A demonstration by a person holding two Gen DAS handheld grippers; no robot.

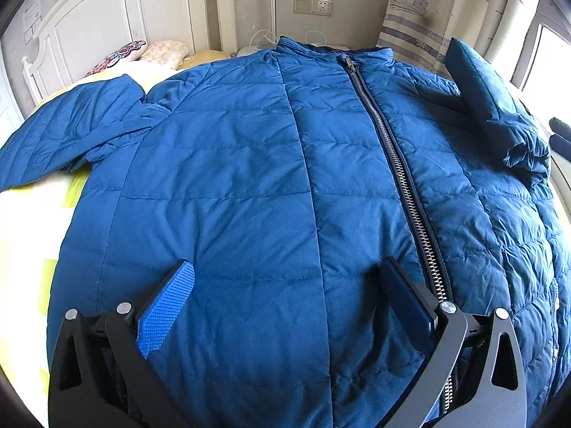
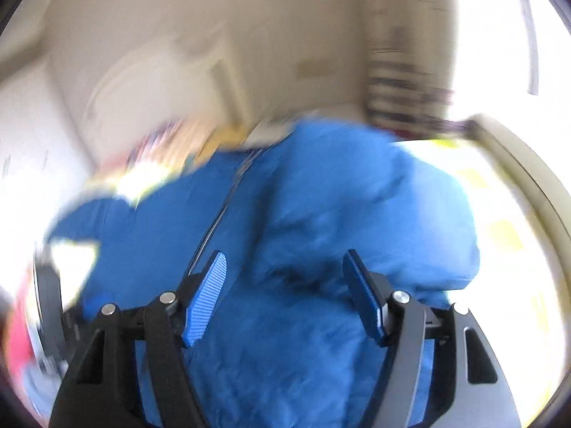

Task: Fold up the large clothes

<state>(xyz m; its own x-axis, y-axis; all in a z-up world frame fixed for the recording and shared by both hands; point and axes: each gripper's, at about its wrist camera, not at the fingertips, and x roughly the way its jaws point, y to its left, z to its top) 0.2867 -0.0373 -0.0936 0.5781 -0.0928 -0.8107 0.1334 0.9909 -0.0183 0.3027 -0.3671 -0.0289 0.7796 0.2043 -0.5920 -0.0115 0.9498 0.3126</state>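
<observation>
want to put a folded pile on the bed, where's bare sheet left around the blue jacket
Bare bedsheet shows between the spread sleeve and the jacket hem, and between that sleeve and the pillows. The middle is all jacket; the other sleeve lies folded across it.

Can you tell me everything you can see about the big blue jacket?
The blue jacket is puffy and quilted, like smooth nylon. It lies front-up on a bed with a yellow and white cover. Its metal zipper is closed to the collar. One sleeve spreads flat; the other sleeve is folded over the body, cuff sticking up.
</observation>
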